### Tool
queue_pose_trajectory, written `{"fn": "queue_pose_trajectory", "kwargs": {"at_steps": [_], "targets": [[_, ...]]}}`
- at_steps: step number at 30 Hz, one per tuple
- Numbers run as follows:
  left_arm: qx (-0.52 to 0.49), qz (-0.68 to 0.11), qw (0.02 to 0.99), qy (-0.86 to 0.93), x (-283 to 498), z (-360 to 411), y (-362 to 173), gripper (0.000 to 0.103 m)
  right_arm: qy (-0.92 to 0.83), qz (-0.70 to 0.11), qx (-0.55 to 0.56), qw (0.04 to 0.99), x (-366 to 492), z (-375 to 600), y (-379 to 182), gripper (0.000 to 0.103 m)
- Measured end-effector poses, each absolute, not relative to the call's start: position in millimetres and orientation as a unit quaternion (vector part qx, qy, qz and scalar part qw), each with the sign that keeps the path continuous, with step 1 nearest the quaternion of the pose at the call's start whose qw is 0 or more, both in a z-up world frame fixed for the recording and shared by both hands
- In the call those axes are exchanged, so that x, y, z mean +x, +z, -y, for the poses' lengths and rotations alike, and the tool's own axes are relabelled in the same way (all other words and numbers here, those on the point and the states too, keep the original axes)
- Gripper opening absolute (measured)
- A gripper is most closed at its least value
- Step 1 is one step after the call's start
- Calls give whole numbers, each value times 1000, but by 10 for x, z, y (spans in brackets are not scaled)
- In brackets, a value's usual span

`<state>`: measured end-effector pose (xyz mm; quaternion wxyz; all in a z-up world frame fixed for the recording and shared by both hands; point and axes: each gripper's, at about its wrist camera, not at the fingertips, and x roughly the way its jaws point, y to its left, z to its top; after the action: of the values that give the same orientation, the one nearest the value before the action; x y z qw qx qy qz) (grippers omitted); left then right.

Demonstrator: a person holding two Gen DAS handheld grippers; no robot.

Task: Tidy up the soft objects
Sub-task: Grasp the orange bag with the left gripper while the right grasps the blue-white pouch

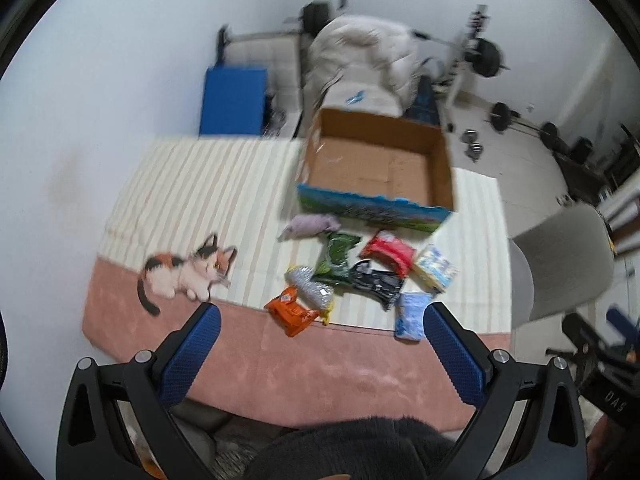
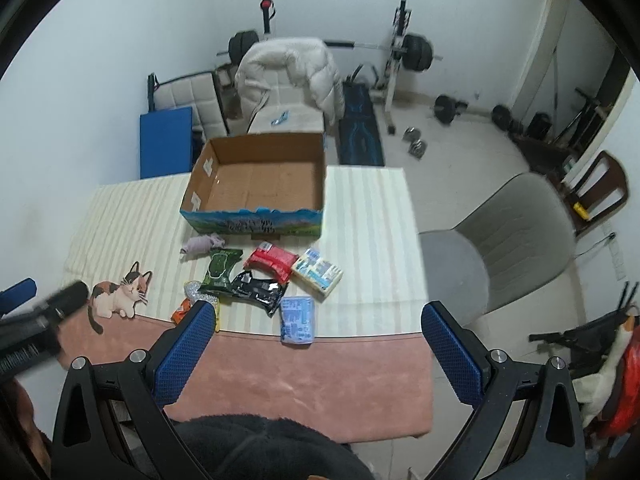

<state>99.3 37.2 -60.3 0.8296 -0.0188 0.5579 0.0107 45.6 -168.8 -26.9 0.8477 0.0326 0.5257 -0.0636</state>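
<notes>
Both grippers up above the near edge of the table, nothing in either: our left gripper (image 1: 318,312) has its jaws spread wide and empty, blue pads (image 1: 188,356) clear of everything; our right gripper (image 2: 314,310) same, jaws released, nothing between them. Under both we see a dark fuzzy surface (image 2: 256,440) at the bottom of frame, can't tell what it is. The table cloth (image 2: 288,376) is pink at the near edge and cream-striped beyond, with a printed cat (image 2: 120,294) on the left side. The soft items sit in a loose cluster mid-table, all outside the box. Nearest: light blue packet (image 2: 297,319) at the pink/striped border, orange pouch (image 1: 292,314) to its left, silver glittery item (image 1: 310,284) touching the orange pouch. Just behind: black packet (image 2: 258,290), with the green packet (image 2: 220,270) overlapping its left end, the red packet (image 2: 272,261) at its far right end, and a pale yellow-and-blue tissue pack (image 2: 318,274) touching the red one on the right. Further back, a small lavender plush (image 2: 202,245) lies just in front of the box's left corner. Cardboard box (image 2: 252,222) stands open behind the cluster, printed blue-green front wall, brown floor bare. Past the table: grey chair (image 2: 504,240) on the right, puffy white jacket (image 2: 288,68) draped over a seat, blue mat (image 2: 166,142) against the wall, barbell rack (image 2: 396,52) at the back. Left view is motion-blurred.
</notes>
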Motion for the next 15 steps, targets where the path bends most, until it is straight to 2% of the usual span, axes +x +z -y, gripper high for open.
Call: {"fn": "queue_pose_trajectory", "kwargs": {"at_steps": [8,10,12,15], "targets": [[-132,-674,723,71,1589,-1077,-2135,103,-37,-644,58,762,1177,1849,-1934,103],[-148,-702,693,76,1652,-1156,-2555,100,-36,-671,69,737,1292,1873,-2405,103],[-165,-731,658,80,1674,-1212,-3049,90,-34,-692,83,717,1367,1871,-2806,101],[-190,-765,611,75,1689,-1219,-3634,77,-36,-723,107,681,1466,1851,-3389,90]]}}
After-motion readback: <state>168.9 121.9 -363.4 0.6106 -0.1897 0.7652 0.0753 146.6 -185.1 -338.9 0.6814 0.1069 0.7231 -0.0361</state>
